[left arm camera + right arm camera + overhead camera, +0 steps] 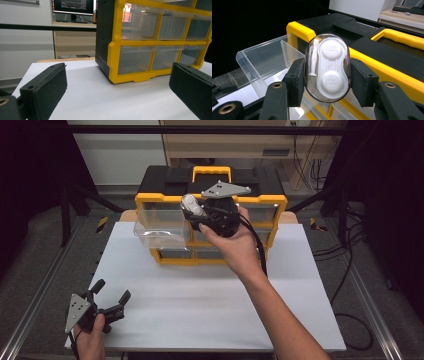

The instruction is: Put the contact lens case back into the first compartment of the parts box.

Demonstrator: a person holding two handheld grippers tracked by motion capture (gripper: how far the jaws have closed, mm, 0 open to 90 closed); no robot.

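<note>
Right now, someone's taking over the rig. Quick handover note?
Right gripper: shut on the contact lens case, an oval clear case with a white lens holder and a small white stick inside, held up in front of the organizer.
Left gripper: jaws open, holding nothing, low over the near left of the white table.
Organizer: yellow and black, at the far side of the table. Its top left drawer is pulled out and looks to have nothing in it.
Done: case picked up, drawer opened.
Left: probably set the case in the open drawer, release, push the drawer shut.
</note>
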